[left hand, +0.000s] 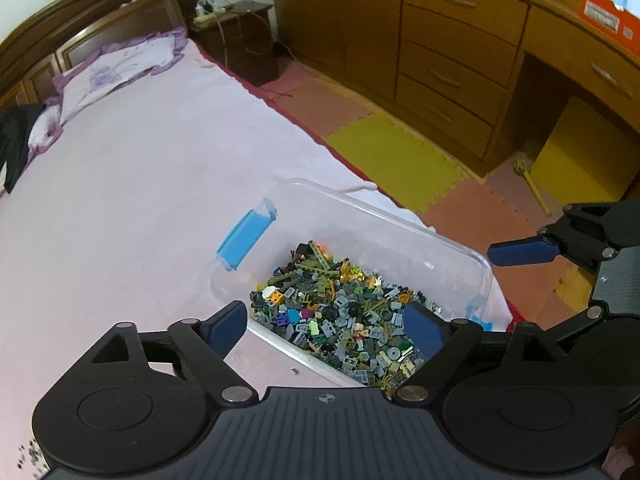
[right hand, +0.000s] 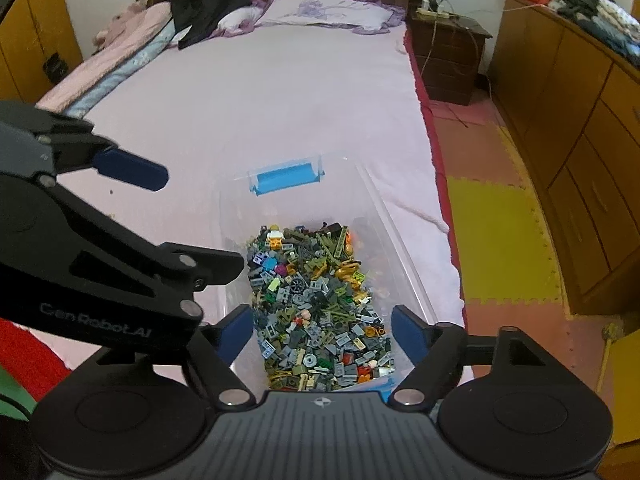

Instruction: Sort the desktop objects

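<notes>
A clear plastic bin (left hand: 400, 216) with blue latches (left hand: 246, 238) stands on the pink bed near its right edge. A heap of small building bricks (left hand: 344, 312), mostly grey and olive, lies in it. My left gripper (left hand: 326, 328) is open over the bin's near left corner, with nothing between its fingers. In the right wrist view my right gripper (right hand: 322, 332) hangs open above the bricks (right hand: 320, 300) at the bin's (right hand: 376, 200) near end, holding nothing. The left gripper (right hand: 200, 220) shows there at the left, also open. One blue finger pad (left hand: 520, 252) of the right gripper enters the left wrist view.
The pink bed sheet (right hand: 260, 100) stretches beyond the bin, with a purple pillow (right hand: 320, 12) and a black garment (right hand: 204, 12) at its head. Right of the bed are foam floor mats (right hand: 496, 240), a nightstand (right hand: 452, 56) and wooden drawers (left hand: 452, 60).
</notes>
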{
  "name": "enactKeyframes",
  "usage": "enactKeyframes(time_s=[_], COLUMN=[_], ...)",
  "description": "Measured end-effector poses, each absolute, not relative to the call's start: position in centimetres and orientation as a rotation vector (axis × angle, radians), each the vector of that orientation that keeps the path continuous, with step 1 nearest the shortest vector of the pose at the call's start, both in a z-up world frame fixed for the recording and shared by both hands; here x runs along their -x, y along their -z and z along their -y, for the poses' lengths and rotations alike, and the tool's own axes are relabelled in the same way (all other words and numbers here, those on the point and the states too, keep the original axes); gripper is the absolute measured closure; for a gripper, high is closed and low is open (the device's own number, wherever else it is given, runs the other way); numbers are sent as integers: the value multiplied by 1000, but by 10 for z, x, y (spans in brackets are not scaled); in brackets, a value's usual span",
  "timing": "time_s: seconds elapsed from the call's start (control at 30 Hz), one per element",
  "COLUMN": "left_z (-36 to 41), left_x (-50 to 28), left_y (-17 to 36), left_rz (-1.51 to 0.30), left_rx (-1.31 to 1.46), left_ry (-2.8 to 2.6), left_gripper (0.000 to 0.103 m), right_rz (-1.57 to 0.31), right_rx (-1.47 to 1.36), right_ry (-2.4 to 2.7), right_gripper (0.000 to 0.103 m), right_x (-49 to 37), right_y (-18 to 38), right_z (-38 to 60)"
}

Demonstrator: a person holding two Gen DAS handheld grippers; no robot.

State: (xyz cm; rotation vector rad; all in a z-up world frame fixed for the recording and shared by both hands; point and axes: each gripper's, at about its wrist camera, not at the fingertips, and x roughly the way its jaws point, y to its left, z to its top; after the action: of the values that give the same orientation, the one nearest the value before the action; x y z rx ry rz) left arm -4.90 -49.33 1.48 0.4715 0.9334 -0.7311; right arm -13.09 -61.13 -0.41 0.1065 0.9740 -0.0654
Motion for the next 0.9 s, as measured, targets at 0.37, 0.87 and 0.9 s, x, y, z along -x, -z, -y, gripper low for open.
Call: enactKeyframes(time_s=[0.37, 0.87, 0.9], left_z=[481, 480, 480], left_x=[54, 54, 55], left_y=[-13, -5, -5], left_rz=[-917, -925, -925], left_rx=[-408, -445, -448], left_ry=[690, 654, 654], left_gripper=[4, 1, 1], right_rz=[-949, -961, -962], right_rx=[-186, -219, -219], right_ry=[97, 117, 118], right_gripper=[7, 4, 4], right_x=[152, 150, 150], right_y=[2, 15, 15], right_z=[619, 617, 617])
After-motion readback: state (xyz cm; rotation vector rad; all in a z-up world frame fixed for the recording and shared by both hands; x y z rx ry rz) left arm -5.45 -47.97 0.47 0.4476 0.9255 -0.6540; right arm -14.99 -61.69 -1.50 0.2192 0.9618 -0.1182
